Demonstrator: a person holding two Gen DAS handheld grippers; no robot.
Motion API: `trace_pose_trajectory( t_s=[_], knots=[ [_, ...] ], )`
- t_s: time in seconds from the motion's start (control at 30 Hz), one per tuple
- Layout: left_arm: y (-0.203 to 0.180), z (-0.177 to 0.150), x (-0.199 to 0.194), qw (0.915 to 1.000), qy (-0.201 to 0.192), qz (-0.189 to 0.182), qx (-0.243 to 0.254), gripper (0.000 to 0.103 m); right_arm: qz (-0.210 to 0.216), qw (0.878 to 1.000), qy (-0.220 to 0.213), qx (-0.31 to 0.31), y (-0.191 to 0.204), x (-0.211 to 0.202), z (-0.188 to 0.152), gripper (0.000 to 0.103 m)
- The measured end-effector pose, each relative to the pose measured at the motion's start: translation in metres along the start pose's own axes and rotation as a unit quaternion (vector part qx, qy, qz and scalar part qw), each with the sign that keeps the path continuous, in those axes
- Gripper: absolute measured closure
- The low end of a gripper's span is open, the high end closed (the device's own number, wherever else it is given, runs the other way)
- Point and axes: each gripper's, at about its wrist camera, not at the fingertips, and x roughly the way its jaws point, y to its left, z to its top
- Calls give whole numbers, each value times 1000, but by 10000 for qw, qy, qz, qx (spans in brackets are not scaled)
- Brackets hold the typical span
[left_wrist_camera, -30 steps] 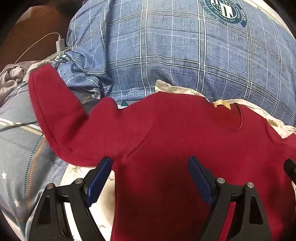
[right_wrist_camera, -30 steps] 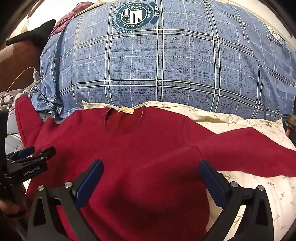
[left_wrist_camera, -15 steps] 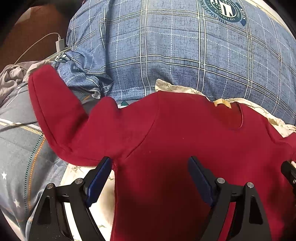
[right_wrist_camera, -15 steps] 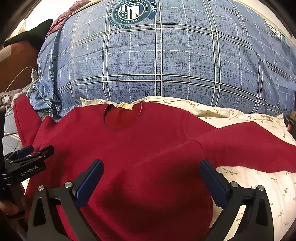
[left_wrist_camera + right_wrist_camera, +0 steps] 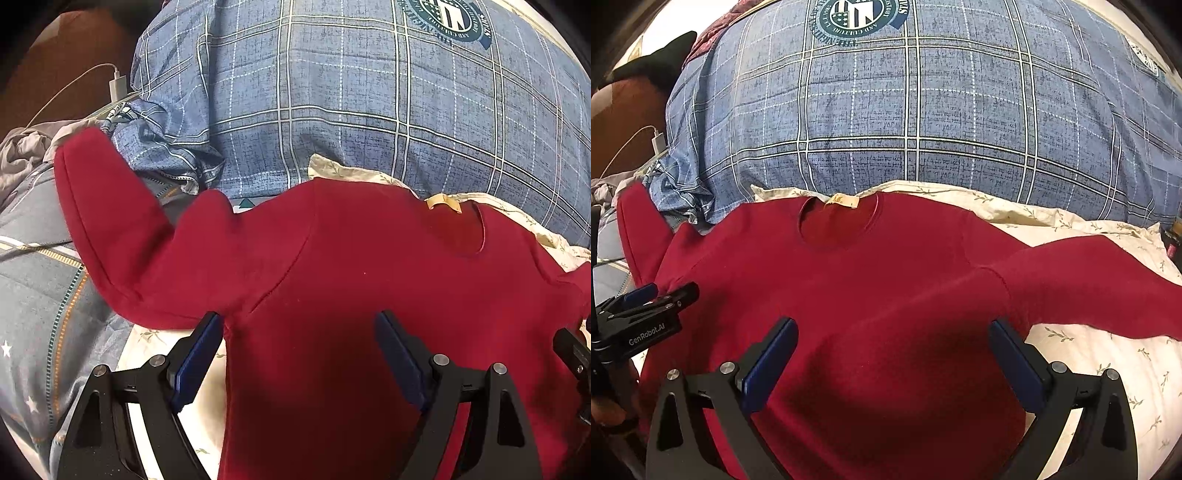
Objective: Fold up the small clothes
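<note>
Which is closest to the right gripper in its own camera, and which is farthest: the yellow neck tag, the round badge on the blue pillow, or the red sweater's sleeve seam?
From the right gripper:
1. Sleeve seam, just past the right finger.
2. Yellow neck tag, at the collar, middle.
3. Round badge on the blue pillow, at the top.

Sweater (image 5: 871, 280): lying flat on the sheet (image 5: 1108, 369), collar toward the pillow (image 5: 923, 122).
Pillow: sitting behind the sweater.
Sleeves: spreading left and right.
Charger (image 5: 117, 85): lying left of the pillow.
</note>
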Motion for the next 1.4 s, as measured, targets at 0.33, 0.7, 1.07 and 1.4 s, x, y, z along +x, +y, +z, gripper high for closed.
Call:
trace_pose_trajectory(
  t_s=[0.33,0.7,1.07,1.4],
  knots=[
    [1,-1,1,10000,-3,-2,-21,19,112,9999,81,16,4,-2,-3,0],
    [0,0,2,10000,17,-64,-33,19,121,9999,90,-12,7,-3,-4,0],
    [0,0,3,9999,25,-161,-25,17,122,9998,147,-73,9,-2,-5,0],
    [1,-1,1,10000,-50,-54,19,15,153,9997,204,-32,9,0,-5,0]
  ],
)
